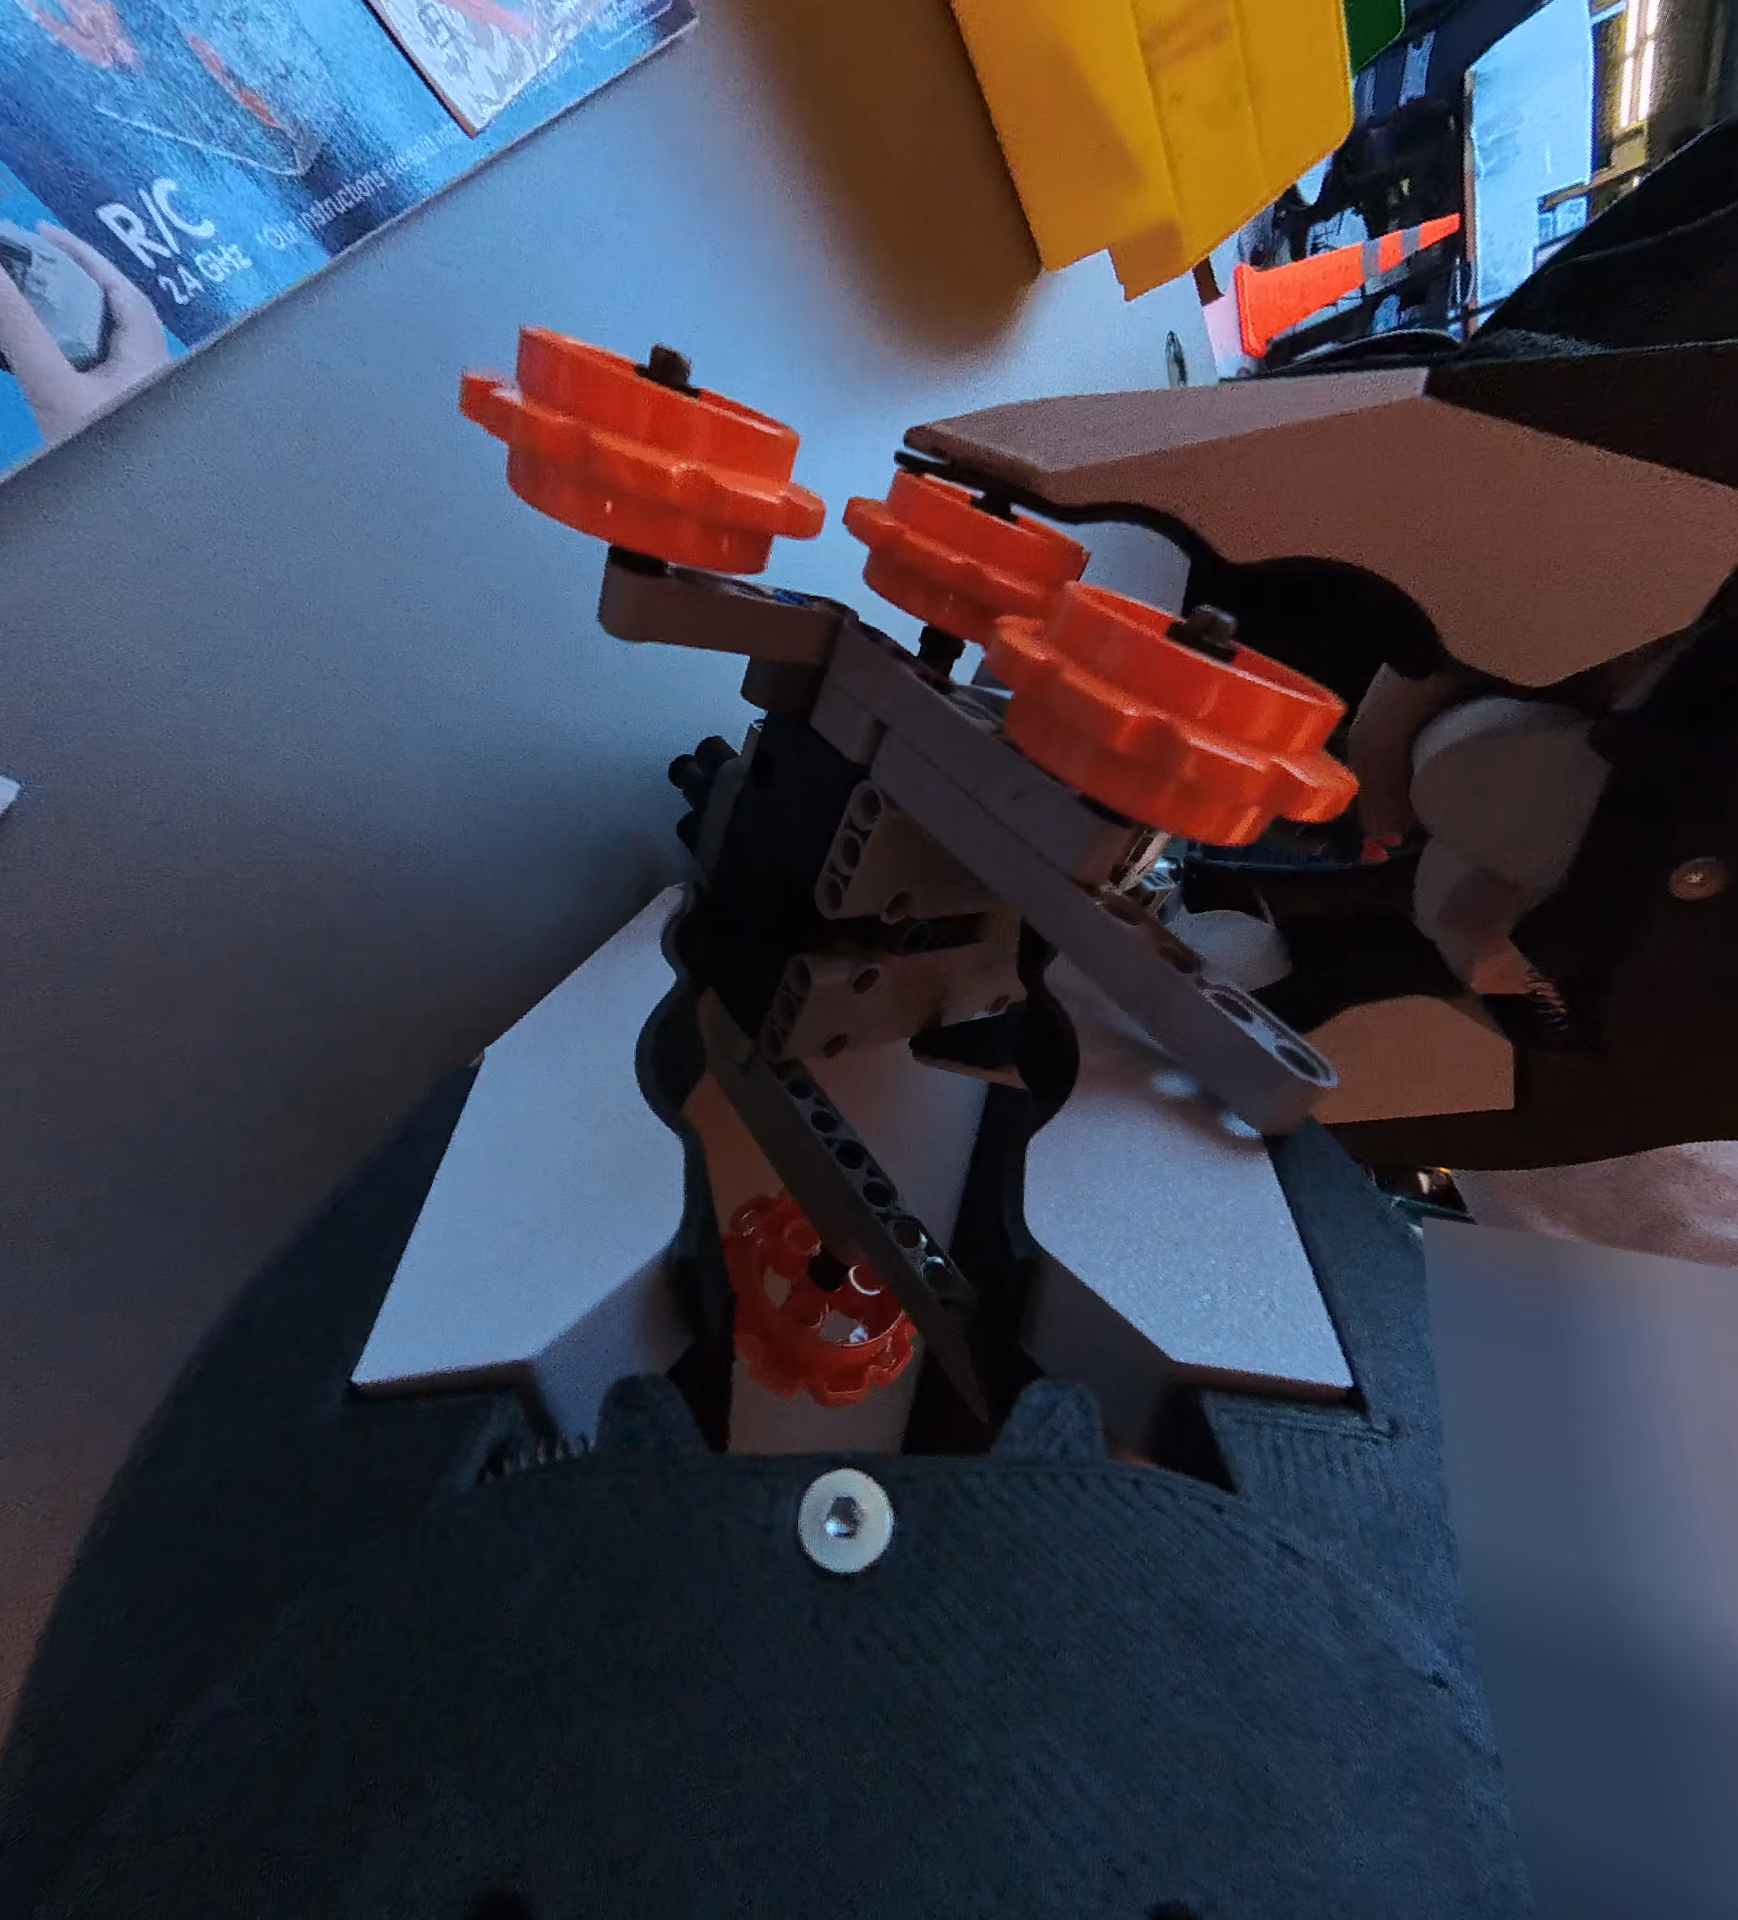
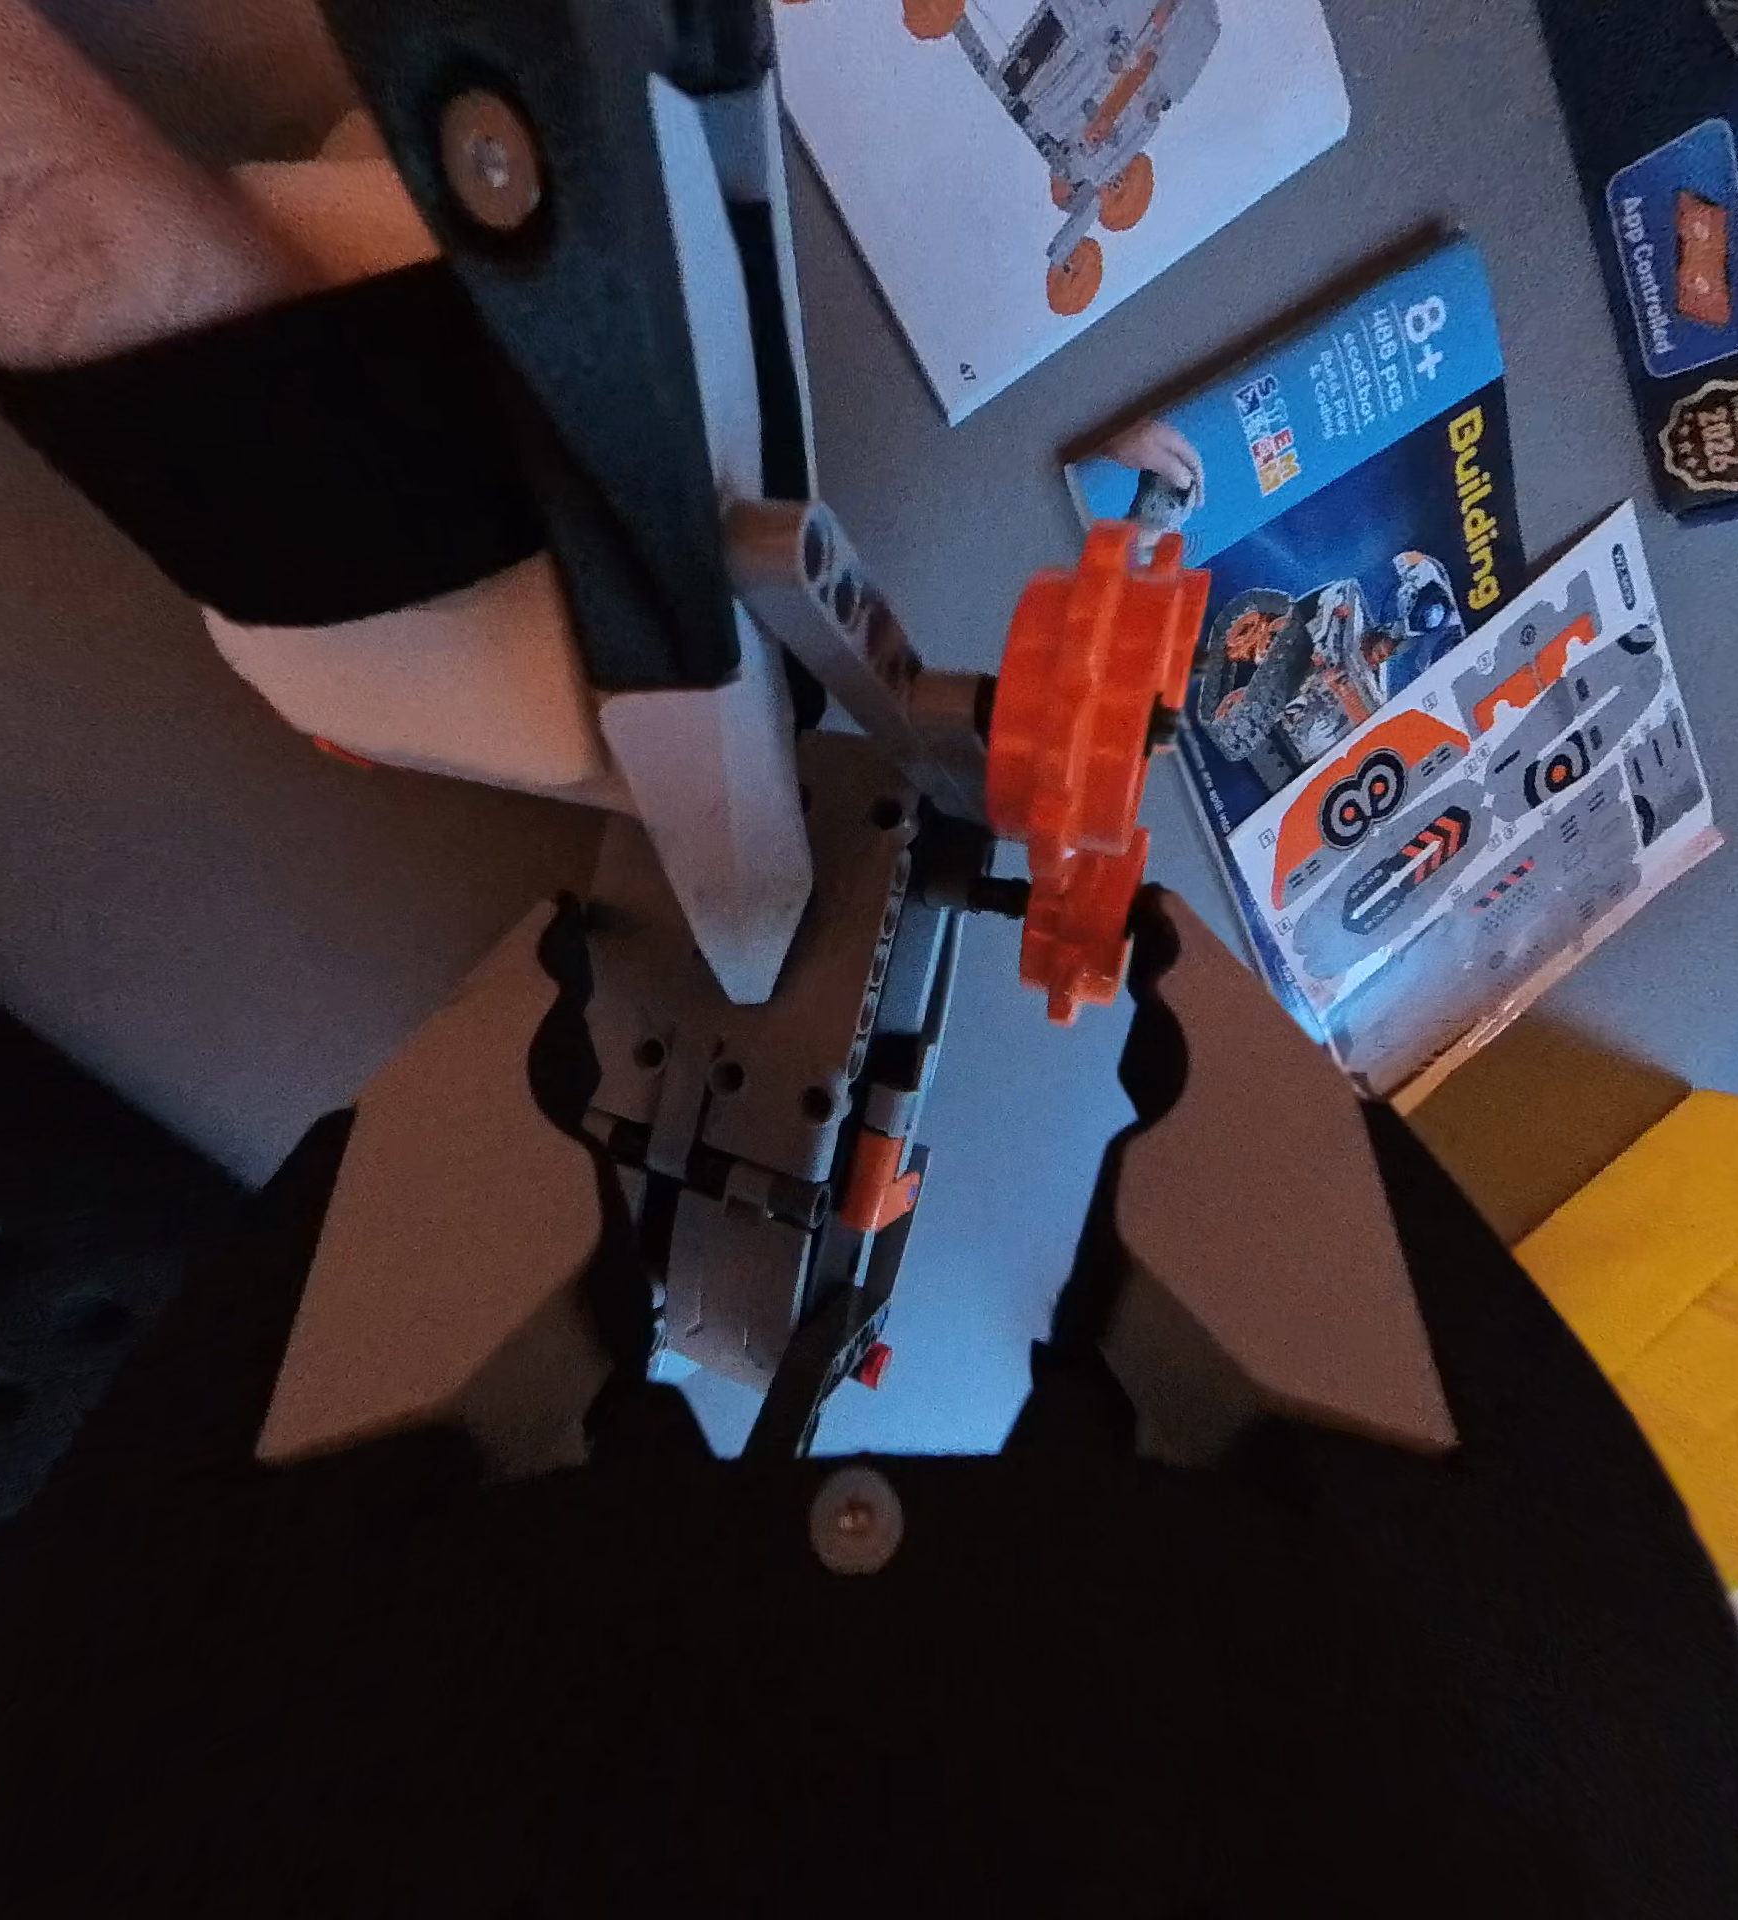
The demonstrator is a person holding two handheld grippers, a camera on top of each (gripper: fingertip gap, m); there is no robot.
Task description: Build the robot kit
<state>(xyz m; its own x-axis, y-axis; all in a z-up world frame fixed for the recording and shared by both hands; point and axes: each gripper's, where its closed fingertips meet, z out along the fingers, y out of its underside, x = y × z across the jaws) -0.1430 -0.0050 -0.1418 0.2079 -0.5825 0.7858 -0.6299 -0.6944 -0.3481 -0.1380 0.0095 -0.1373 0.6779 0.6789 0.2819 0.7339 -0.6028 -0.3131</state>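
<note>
I work over a grey table [image 2: 1000, 499] strewn with printed matter: a blue kit box [image 2: 1353, 520] at two o'clock in the right wrist view, a sticker sheet [image 2: 1499, 790] just beside it, an instruction page [image 2: 1052, 156] at twelve, and a yellow bin [image 1: 1166, 135] at one o'clock in the left wrist view. The grey-and-black brick model [image 1: 875, 935] hangs off the table, its body clenched between the pads of my left gripper [image 1: 860, 1049], orange toothed wheels [image 1: 636, 447] fanning out at twelve and two. My right gripper [image 2: 844, 997] is spread wide around the model's far end; one finger lies against the small orange wheel [image 2: 1073, 925] at one o'clock, the other beside the grey frame, and neither visibly pinches. What I judge could go wrong: the model is held by friction on one narrow section, so a twist from the right side could pivot it out of the left pads, pop a wheel off its axle, or separate a pinned beam [image 1: 1156, 966].
</note>
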